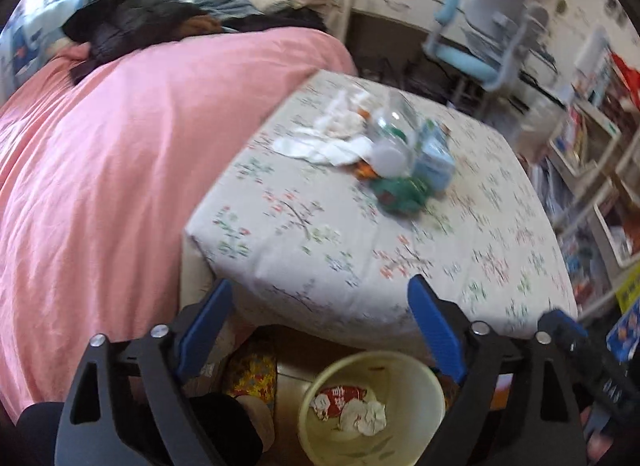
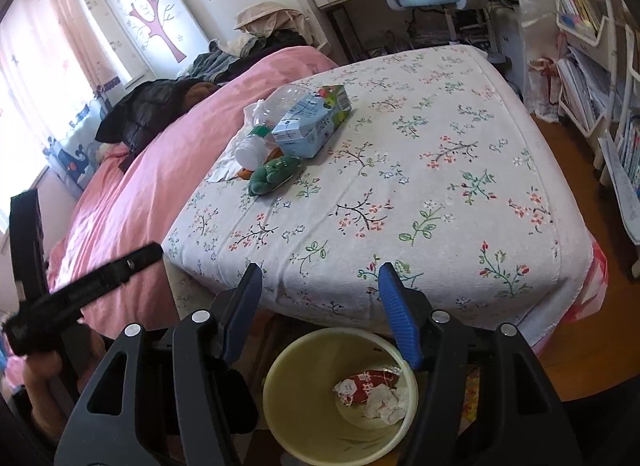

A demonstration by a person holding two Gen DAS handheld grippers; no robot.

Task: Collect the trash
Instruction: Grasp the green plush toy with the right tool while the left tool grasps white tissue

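Bin: wrapper and tissue inside. Left gripper, right gripper: jaws apart, empty, above bin.

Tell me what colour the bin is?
Pale yellow bin; the right wrist view shows it best.

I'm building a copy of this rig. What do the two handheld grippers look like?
Both match: the left gripper and right gripper have angular matte-black frames with triangular cutouts, silver round pivot bolts and ribbed blue finger pads. No cables show.
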